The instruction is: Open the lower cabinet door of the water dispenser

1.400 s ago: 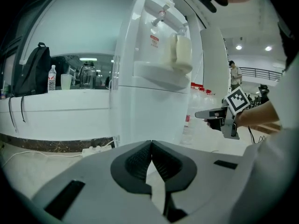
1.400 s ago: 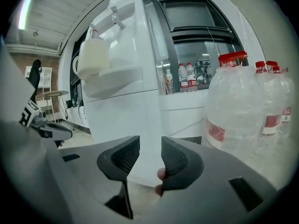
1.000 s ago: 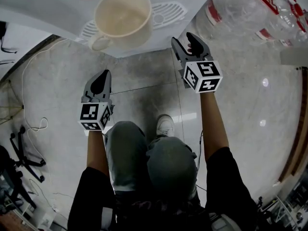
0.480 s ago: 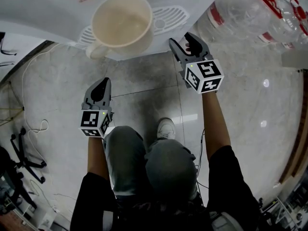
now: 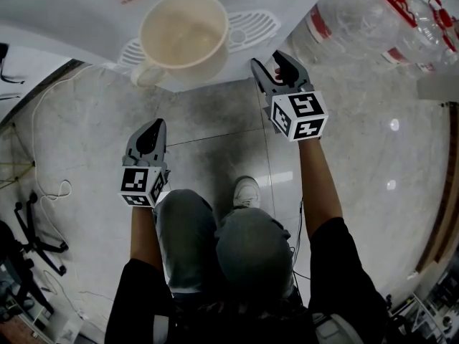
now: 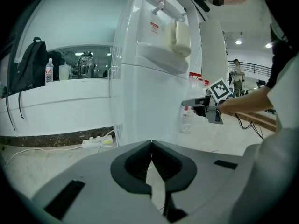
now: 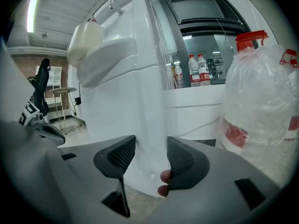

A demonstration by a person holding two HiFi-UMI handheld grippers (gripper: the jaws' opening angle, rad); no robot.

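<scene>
The white water dispenser stands ahead with a cream mug on its drip tray. My right gripper is at the right front corner of the dispenser, below the tray. In the right gripper view the right gripper is open. Its jaws have just been closing a little, and the edge of the white lower cabinet shows between them. I cannot tell if a pad touches it. A fingertip shows by the right jaw. My left gripper hangs shut and empty, well short of the cabinet.
Large clear water bottles with red caps stand on the floor right of the dispenser. A power strip and cables lie by the wall at the left. A chair base is at the far left. My knees and a shoe are below.
Both grippers stay about where they were. The head view has shifted slightly, so the dispenser and mug sit a little differently in the picture.
</scene>
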